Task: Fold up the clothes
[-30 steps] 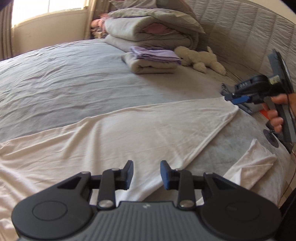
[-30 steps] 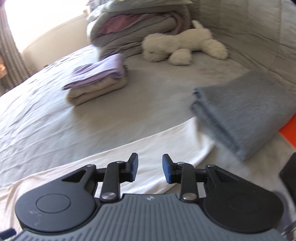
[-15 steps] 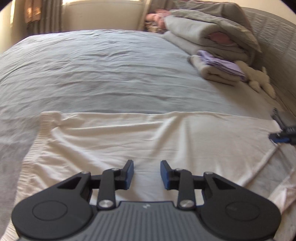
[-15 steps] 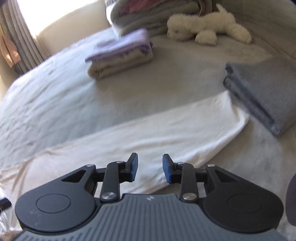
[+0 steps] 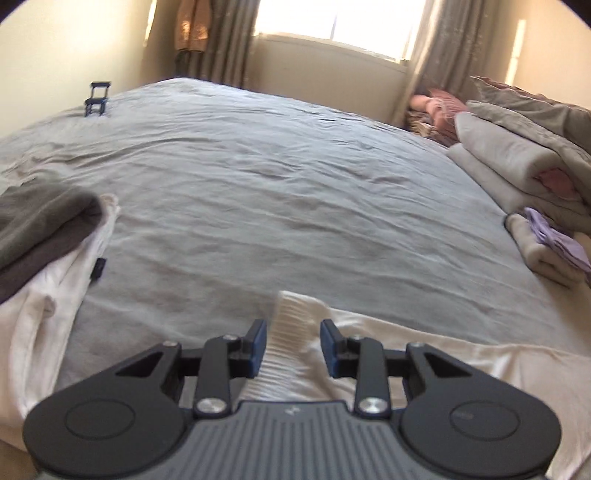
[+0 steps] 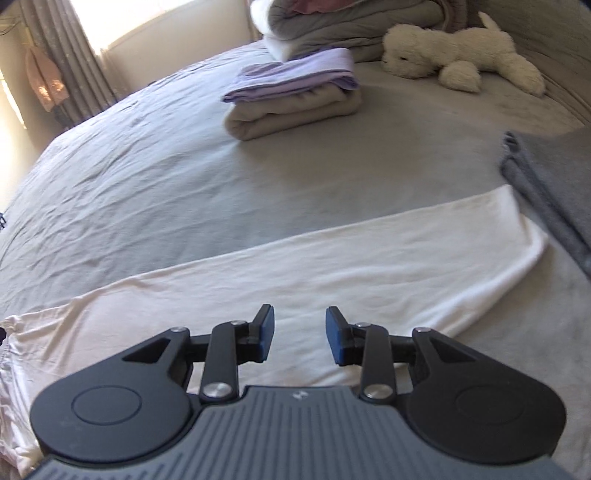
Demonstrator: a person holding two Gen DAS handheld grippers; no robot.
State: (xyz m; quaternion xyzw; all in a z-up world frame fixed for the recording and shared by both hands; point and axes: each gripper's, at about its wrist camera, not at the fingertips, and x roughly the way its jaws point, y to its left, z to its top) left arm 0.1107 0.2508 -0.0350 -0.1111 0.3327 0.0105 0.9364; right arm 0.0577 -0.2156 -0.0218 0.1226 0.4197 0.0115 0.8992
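- The left gripper has its blue-padded jaws standing wide apart. The ribbed cuff of a cream garment lies in the gap between them, and neither pad is seen pressing it.
- The right gripper is likewise spread wide and holds nothing. The same cream garment lies flat under and beyond its fingertips as a long smooth band running out to the right.
- Each tool's grey ribbed body carries a small pale mark at the centre, too small to read. A dark tag on a white garment left of the left gripper is also unreadable.
- A dark grey cloth lies on top of that white garment, loosely heaped.
- Everything rests on a wide bed covered in a grey, finely creased sheet.
- Right of the right gripper lies a folded grey knit piece, just beside the cream garment's far end.
- Farther ahead sits a neat stack: a lilac folded cloth on a beige one.
- Beyond it to the right lies a fluffy white plush toy, in front of folded grey bedding.
- A small dark stand sits far off to the left gripper's left.
- At the far wall, curtains flank a bright window.
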